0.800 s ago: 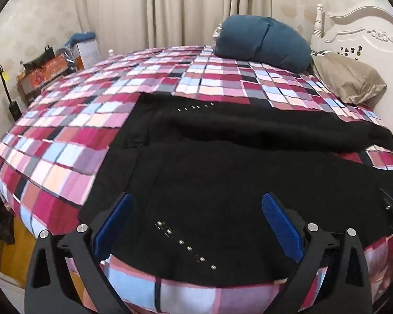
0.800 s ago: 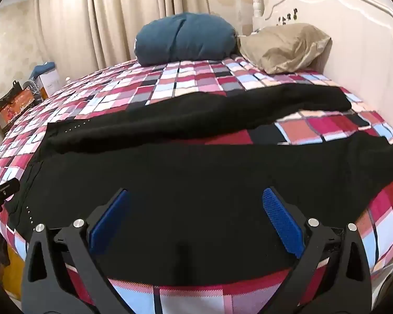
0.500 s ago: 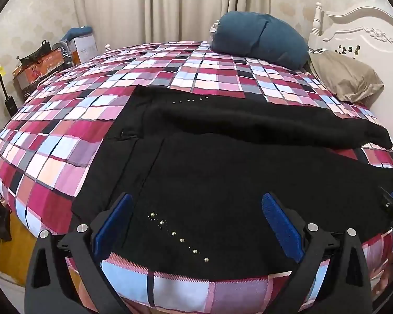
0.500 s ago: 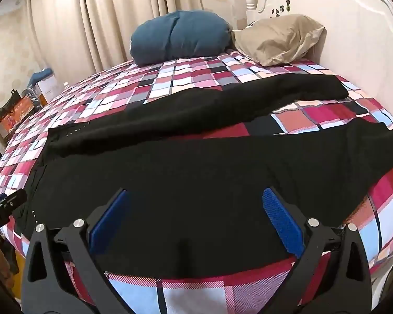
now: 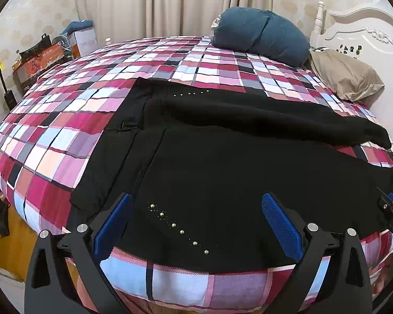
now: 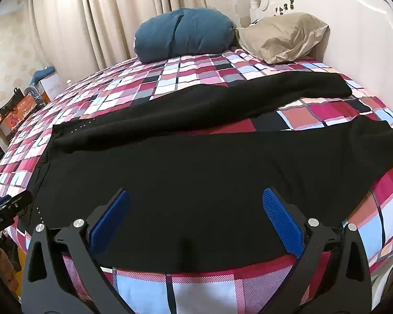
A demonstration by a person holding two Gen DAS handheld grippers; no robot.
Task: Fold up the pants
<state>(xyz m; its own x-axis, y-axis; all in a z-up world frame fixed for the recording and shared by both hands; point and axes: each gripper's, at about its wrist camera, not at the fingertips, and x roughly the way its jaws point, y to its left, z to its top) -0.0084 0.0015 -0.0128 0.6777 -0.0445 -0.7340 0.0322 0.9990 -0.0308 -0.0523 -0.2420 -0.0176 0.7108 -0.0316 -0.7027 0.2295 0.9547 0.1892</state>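
Black pants (image 5: 222,178), near leg's cuff cropped

the pants (image 5: 222,172) are spread across the bed (image 5: 65,130); two pillows (image 6: 183,36) are set behind them by the headboard (image 6: 353,26).

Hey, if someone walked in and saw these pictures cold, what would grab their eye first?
Probably the black pants spread flat across the near edge of the bed, legs apart, dark against the loud pink, red and blue checked bedspread. Next, the blue-padded left gripper and right gripper, both open above the near leg. Farther back, a teal cushion beside a tan pillow by the white headboard.
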